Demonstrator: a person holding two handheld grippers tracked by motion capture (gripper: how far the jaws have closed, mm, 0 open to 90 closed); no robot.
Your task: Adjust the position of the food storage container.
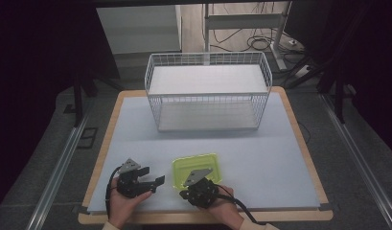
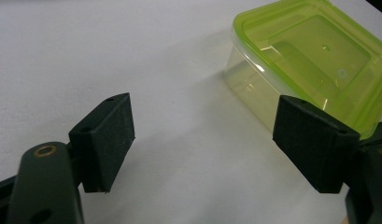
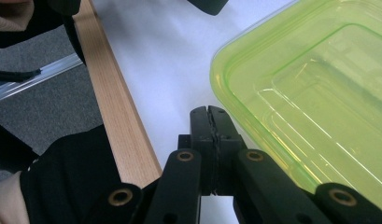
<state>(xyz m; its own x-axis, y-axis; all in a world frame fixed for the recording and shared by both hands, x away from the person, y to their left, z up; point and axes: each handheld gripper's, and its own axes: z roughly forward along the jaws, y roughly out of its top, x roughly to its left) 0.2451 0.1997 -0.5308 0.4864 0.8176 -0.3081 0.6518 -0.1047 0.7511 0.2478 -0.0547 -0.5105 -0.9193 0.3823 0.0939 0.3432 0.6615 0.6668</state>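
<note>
A green box [image 1: 195, 168] with a lid sits on the table [image 1: 280, 158], close to the near edge and a little to the right of its middle. The table has a pale blue-grey sheet on top and a wooden rim [image 1: 299, 139] around it.

The left gripper [image 1: 155, 182] is held in the left hand [image 1: 122, 203] near the near edge, just to the left of the box. Its jaws are wide apart and nothing is between them. In the left gripper view one black pad [image 2: 107, 140] is at the left and the other is at the right, and the box [image 2: 310, 65] lies just beyond the right one. I cannot tell if that pad touches the box.

The right gripper [image 3: 209, 114] is held in the right hand [image 1: 222, 208] at the near side of the box. Its jaws are pressed together with nothing between them. In the right gripper view the tip lies just beside the near edge of the box [image 3: 310, 102], over the sheet, and the wooden rim [image 3: 114, 107] passes at the left.

A white wire basket [image 1: 208, 91] stands at the far edge of the table, well apart from the box and both grippers. The sheet between the box and the basket is bare. Behind the table there are cables [image 1: 260, 43] on the floor and the legs of a metal frame [image 1: 280, 48].
</note>
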